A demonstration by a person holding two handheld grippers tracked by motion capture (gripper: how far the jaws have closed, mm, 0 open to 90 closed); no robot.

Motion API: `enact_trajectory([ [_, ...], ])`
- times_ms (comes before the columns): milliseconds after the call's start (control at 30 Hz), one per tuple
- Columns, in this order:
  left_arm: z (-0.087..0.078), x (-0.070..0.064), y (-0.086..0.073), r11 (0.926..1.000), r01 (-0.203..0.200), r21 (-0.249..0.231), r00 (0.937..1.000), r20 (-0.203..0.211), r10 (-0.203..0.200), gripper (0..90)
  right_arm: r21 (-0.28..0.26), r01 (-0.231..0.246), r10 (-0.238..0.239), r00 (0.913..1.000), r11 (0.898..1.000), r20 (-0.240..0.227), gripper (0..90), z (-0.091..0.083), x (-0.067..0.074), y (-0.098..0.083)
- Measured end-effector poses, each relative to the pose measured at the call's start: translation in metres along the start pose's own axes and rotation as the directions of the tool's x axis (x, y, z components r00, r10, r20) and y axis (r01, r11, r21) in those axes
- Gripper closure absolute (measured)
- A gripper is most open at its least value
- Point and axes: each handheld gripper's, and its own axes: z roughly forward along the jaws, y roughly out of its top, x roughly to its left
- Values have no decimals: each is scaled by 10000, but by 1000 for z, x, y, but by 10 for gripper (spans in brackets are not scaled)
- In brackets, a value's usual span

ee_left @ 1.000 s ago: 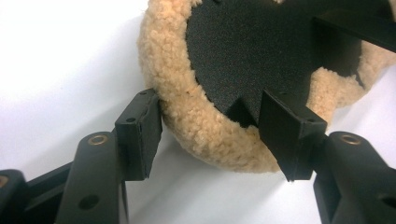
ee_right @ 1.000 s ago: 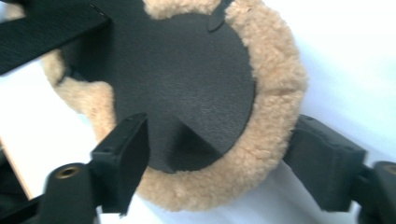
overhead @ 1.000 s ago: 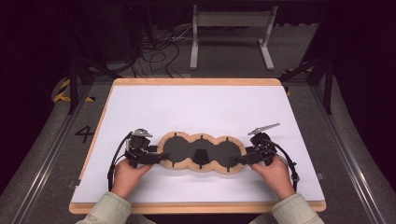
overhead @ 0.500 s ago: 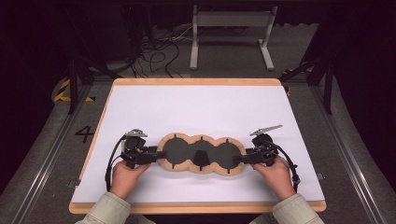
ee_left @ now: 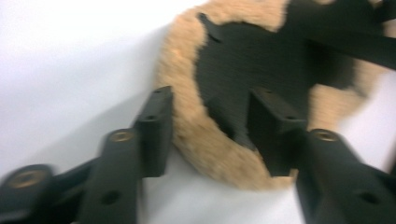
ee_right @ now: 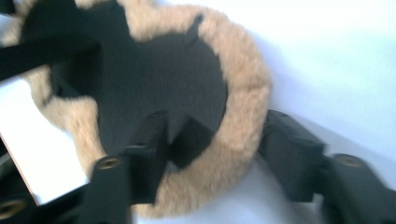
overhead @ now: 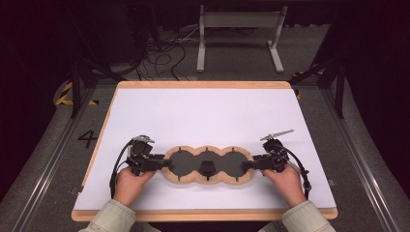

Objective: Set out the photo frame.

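A pad (overhead: 207, 166) of three joined lobes, tan fleece rim around black fabric with a small black buckle in the middle, lies flat on the white table (overhead: 203, 111) near its front edge.

The left gripper (overhead: 164, 164) is at the pad's left end and the right gripper (overhead: 246, 165) at its right end. In each gripper view the jaws straddle the fleece rim, one jaw outside on the table and one over the black fabric. Both pairs have just been opening a little, with the rim between them. They stand about half open, and as far as the blurred views show, the pads are not pressing, so nothing is gripped.

Handling, as a guess: light, soft and floppy, so it would sag in the middle if lifted by one end. The fleece compresses and may slip out of a shallow pinch. Best hold looks like the rim at both end lobes, jaws deep across the fleece, both ends lifted together. Not fragile.
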Motion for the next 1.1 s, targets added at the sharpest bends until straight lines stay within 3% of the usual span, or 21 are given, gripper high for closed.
enact_trajectory([
  [100, 1, 1, -5, 9984, 264, 508, 9991, 313, -280, 429, 629, 240, -228, 9996, 9977, -189, 293, 0, 4, -3],
  [233, 10, -3, -5, 9936, 344, 1075, 9989, 282, -376, 360, 1161, 455, -451, 9990, 9922, -61, 236, 1, 13, -7],
  [400, 11, -1, -5, 9922, 468, 1151, 9975, 468, -525, 323, 1574, 460, -425, 9988, 9865, -256, 187, 1, 21, -9],
  [500, 11, 0, -6, 9923, 653, 1057, 9958, 571, -716, 325, 1683, 380, -374, 9993, 9850, -70, 183, 3, 24, -8],
  [600, 12, -1, -6, 9932, 648, 967, 9968, 412, -690, 358, 1694, 346, -338, 9994, 9849, -79, 184, 4, 25, -8],
  [633, 12, -3, -6, 9936, 648, 922, 9972, 300, -679, 368, 1643, 255, -189, 9990, 9861, -413, 184, 5, 25, -7],
  [667, 12, -3, -6, 9932, 706, 924, 9968, 301, -736, 370, 1538, -24, 186, 9944, 9881, -1039, 184, 5, 23, -7],
  [700, 12, -2, -6, 9934, 752, 871, 9963, 350, -785, 376, 1391, -205, 383, 9912, 9901, -1265, 185, 5, 22, -8],
  [833, 10, -1, -6, 9948, 899, 486, 9949, 411, -919, 442, 674, -293, 382, 9900, 9973, -1360, 273, -4, 18, -5],
  [967, 6, -3, -4, 9969, 781, -1, 9962, 390, -780, 529, 200, 30, -18, 9982, 9998, -608, 364, -18, 22, 0],
  [1100, 2, -7, -4, 9967, 597, -551, 9976, 397, -575, 580, 276, 236, -236, 9997, 9993, -20, 395, -21, 22, 0],
])
